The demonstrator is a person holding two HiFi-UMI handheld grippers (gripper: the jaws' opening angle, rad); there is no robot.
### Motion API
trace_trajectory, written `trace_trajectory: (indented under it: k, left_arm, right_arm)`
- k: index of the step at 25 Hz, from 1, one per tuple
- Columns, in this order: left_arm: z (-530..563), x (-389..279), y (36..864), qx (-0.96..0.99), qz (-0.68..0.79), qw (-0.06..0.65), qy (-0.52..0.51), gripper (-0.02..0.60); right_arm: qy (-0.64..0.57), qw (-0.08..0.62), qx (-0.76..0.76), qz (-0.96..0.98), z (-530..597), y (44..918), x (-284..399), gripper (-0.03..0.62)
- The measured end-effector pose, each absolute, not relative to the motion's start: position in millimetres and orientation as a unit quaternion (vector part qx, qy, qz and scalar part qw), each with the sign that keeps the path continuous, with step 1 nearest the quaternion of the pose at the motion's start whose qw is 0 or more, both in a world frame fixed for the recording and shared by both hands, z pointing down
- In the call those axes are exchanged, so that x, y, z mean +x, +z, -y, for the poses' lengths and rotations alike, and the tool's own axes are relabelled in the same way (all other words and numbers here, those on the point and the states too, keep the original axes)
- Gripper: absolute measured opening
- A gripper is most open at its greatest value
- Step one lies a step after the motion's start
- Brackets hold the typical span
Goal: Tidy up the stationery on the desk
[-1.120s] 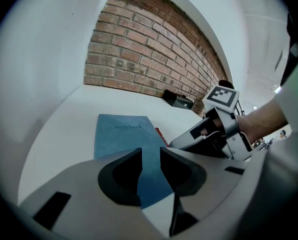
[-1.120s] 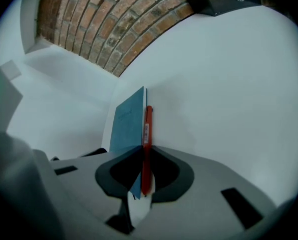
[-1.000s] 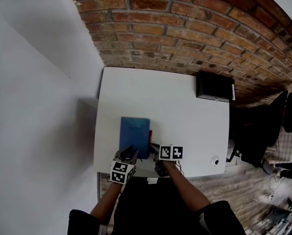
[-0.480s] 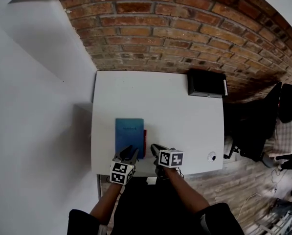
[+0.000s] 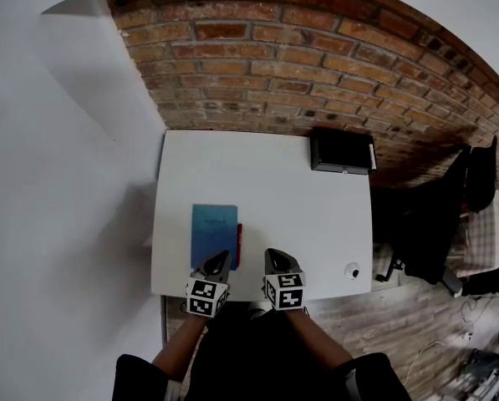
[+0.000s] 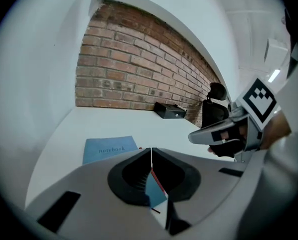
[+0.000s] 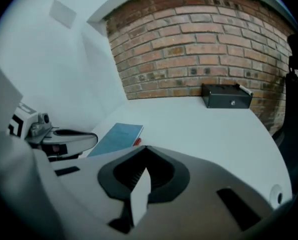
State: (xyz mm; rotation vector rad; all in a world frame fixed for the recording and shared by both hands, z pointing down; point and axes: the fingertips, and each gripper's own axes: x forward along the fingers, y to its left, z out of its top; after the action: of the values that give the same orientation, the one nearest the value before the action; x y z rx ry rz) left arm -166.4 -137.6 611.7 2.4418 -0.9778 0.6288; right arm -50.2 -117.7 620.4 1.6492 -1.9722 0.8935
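Lying flat on the white counter, a blue notebook is sitting toward the front left. A red pen is lying just beside the notebook's right edge, parallel to it. At the notebook's near right corner, the left tongs are hovering, clenched together on nothing after just closing. To the right of that corner, the right tongs are also hovering, likewise just closed, pressed together and empty, apart from the pen. Well beyond the notebook, toward the far right corner, a black box is resting near the brick wall. A small round fitting is sitting well right of the notebook.
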Motion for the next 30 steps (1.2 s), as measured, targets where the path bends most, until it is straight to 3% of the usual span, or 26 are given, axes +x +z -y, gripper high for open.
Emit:
trace_trajectory:
  k: [17,30]
  left_arm:
    - [21,-167,528,0.886,0.409,0.135,0.171,0.021]
    - [-55,-178,506,0.889,0.415,0.116,0.151,0.021]
  right_arm:
    - [0.166,0.175,0.608,0.756,10,521,-32,0.021]
    - [0.157,0.129,0.623,0.755,-66,493,-43,0.021]
